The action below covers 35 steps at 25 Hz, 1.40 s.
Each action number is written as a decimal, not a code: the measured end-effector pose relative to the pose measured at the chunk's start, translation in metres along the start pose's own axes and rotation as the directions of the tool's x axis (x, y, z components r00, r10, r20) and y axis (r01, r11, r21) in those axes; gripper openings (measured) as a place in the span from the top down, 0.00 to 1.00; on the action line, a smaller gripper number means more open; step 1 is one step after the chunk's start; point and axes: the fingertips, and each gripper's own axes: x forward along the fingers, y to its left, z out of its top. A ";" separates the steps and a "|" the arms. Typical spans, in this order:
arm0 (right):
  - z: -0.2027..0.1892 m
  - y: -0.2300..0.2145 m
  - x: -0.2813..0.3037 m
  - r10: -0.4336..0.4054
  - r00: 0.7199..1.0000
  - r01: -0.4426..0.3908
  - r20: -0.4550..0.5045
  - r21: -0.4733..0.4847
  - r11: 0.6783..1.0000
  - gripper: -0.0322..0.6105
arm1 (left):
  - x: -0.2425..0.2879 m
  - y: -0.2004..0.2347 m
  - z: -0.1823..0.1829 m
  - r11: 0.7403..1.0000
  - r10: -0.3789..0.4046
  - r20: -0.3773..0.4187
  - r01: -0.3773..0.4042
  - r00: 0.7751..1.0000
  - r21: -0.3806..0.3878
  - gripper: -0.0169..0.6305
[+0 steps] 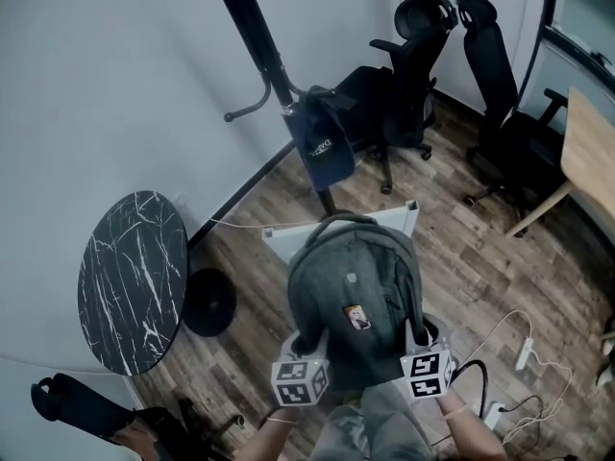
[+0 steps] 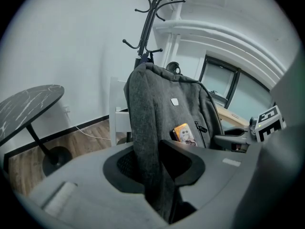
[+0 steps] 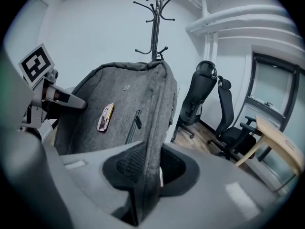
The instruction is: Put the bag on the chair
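I hold a grey backpack (image 1: pixel 354 296) up in front of me, with a small orange picture tag (image 1: pixel 356 317) on its front. My left gripper (image 1: pixel 304 346) is shut on the backpack's left edge (image 2: pixel 145 142), and my right gripper (image 1: pixel 419 337) is shut on its right edge (image 3: pixel 151 128). Both side folds run down between the jaws. A black office chair (image 1: pixel 408 75) stands at the back of the room, with a second black chair (image 1: pixel 500 104) to its right. Both chairs show again in the right gripper view, the nearer one (image 3: pixel 195 101) beside the other (image 3: pixel 231 123).
A black coat stand (image 1: pixel 259 56) carries a dark blue bag (image 1: pixel 322 142) just behind the backpack. A round black marble table (image 1: pixel 130 277) stands at the left. A white box (image 1: pixel 288 238) sits below the backpack. A wooden desk (image 1: pixel 586 152) and floor cables (image 1: pixel 519 353) lie to the right.
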 end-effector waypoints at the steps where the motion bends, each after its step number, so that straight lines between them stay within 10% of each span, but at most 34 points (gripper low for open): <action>1: -0.002 -0.001 0.005 0.002 1.000 -0.002 -0.002 -0.001 1.000 0.83 | 0.005 0.001 -0.001 1.000 0.005 -0.003 -0.005 1.000 -0.001 0.79; 35: -0.038 -0.010 0.122 0.061 0.993 -0.063 -0.102 -0.009 0.998 0.80 | 0.111 0.051 -0.034 0.997 0.073 -0.097 -0.071 0.993 0.024 0.78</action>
